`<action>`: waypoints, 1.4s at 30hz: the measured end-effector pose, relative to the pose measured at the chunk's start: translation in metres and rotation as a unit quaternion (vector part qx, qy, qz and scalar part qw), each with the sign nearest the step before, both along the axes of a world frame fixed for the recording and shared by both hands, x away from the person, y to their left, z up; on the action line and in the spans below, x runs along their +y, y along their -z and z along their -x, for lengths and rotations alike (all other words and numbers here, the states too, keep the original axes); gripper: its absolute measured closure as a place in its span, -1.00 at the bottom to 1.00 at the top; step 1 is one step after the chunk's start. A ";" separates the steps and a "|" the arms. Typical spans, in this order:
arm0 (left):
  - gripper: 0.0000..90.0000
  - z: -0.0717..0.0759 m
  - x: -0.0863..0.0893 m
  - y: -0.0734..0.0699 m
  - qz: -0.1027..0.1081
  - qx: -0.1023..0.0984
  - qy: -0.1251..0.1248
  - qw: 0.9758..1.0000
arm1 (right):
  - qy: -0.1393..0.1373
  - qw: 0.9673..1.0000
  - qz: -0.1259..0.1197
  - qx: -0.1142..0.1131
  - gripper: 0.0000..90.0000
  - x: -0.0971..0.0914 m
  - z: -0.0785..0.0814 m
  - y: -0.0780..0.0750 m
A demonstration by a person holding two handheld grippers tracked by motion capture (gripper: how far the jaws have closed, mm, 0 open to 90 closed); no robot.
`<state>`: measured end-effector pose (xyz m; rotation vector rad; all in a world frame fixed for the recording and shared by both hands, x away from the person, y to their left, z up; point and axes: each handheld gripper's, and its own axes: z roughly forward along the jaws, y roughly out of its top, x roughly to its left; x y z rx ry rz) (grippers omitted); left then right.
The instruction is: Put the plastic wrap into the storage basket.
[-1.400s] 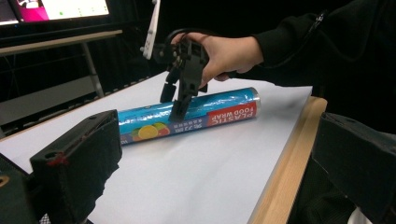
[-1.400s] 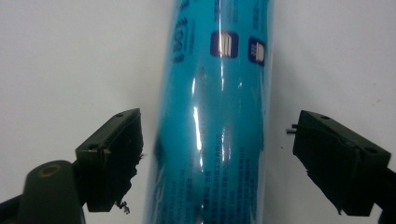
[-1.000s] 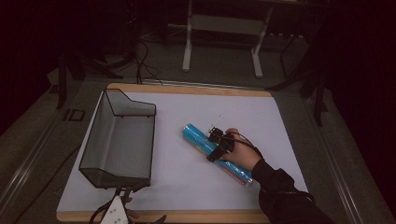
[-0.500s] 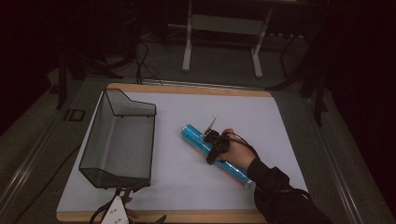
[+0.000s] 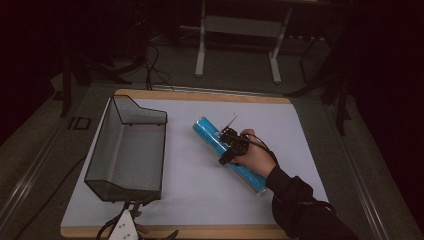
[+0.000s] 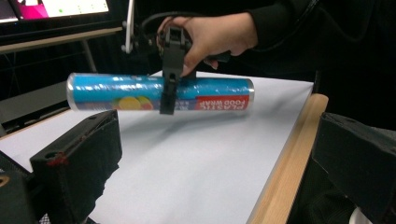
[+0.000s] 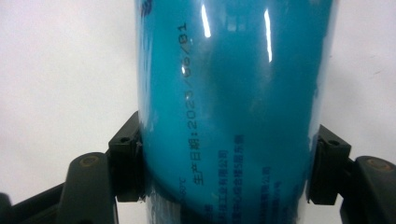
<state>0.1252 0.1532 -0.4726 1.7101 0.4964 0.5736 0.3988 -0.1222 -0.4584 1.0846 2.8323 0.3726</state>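
Lifted: roll (image 6: 159,93) | right gripper (image 7: 224,163) clamped on it | left gripper (image 6: 210,168) jaws apart, tips cut off

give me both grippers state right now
Left gripper: open, nothing between its jaws.
Right gripper: shut on the blue roll of food wrap, clamped near its middle, roll off the table.
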 end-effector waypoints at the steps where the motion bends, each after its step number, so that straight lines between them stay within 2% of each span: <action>1: -0.95 0.000 0.000 0.000 0.001 0.000 0.000 1.000 | -0.001 1.000 -0.003 -0.005 -0.30 0.000 0.000 -0.004; 4: -0.95 0.000 0.000 0.000 0.000 0.000 0.000 1.000 | 0.010 1.000 -0.025 -0.014 -0.30 -0.001 0.000 -0.015; 14: -0.95 0.000 0.000 0.000 -0.001 0.000 -0.001 1.000 | 0.022 0.996 -0.070 -0.040 -0.30 0.003 -0.001 -0.049; 19: -0.95 0.000 -0.001 0.000 -0.003 0.002 -0.002 1.000 | 0.018 0.995 -0.079 -0.056 -0.30 0.013 0.003 -0.064; 22: -0.95 0.000 0.000 0.000 -0.002 0.001 -0.003 1.000 | 0.017 0.993 -0.095 -0.062 -0.30 0.020 0.005 -0.070; 24: -0.95 0.000 0.000 0.000 -0.002 0.001 -0.003 1.000 | 0.017 0.992 -0.107 -0.071 -0.30 0.024 0.006 -0.074; 27: -0.95 0.000 0.000 0.000 -0.004 0.002 -0.004 1.000 | 0.019 0.987 -0.126 -0.098 -0.30 0.030 0.010 -0.081; 30: -0.95 0.000 0.000 0.000 -0.003 0.003 -0.005 1.000 | 0.024 0.981 -0.164 -0.098 -0.30 0.032 0.011 -0.090; 33: -0.95 0.000 0.000 0.000 -0.003 0.002 -0.005 1.000 | 0.031 0.977 -0.189 -0.096 -0.30 0.033 0.010 -0.098; 42: -0.95 0.000 0.000 0.000 -0.003 0.004 -0.008 1.000 | 0.043 0.969 -0.219 -0.106 -0.30 0.049 0.007 -0.112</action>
